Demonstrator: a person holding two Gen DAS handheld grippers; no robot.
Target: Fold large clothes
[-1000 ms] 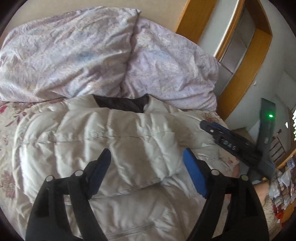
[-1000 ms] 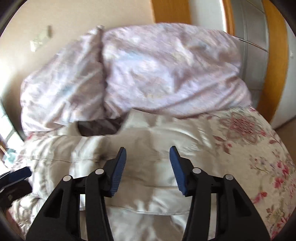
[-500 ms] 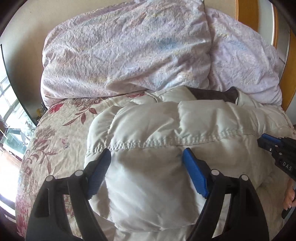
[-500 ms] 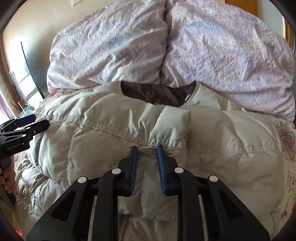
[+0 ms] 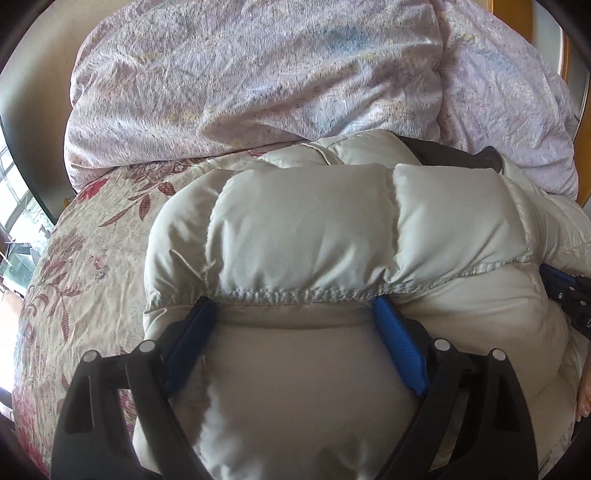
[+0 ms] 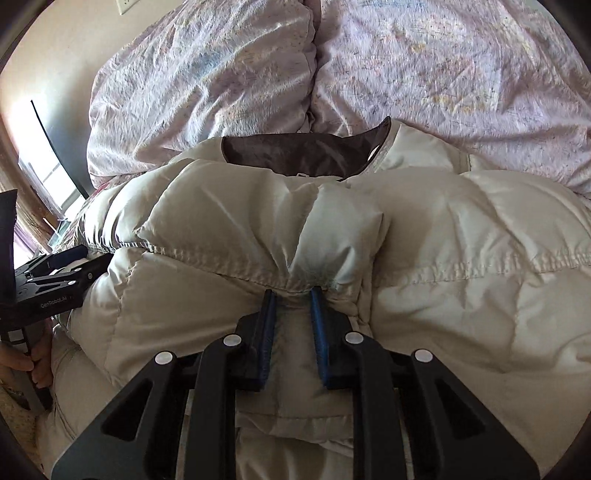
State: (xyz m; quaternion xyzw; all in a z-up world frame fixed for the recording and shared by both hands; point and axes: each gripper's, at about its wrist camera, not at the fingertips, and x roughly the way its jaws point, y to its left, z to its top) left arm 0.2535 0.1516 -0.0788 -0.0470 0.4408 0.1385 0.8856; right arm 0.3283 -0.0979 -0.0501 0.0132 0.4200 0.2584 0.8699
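Note:
A cream puffy down jacket [image 5: 314, 229] with a dark brown lining at the collar [image 6: 295, 153] lies on the bed, its sleeve folded across the body. My left gripper [image 5: 295, 306] is open, its blue pads pressed against the jacket just below a stitched seam. My right gripper [image 6: 291, 295] is shut on a pinch of the jacket fabric at the folded sleeve's seam. The left gripper also shows at the left edge of the right wrist view [image 6: 55, 280], and the right gripper at the right edge of the left wrist view [image 5: 569, 291].
Two lilac patterned pillows [image 5: 258, 74] lean against the wall behind the jacket. A floral bedsheet [image 5: 74, 258] covers the bed to the left. A window [image 6: 48, 177] is at the far left, and a wooden frame [image 5: 517, 14] at the upper right.
Both grippers moved forward and down onto the jacket. The right gripper closed from wide open to a pinch on the fabric. The left gripper stayed open.

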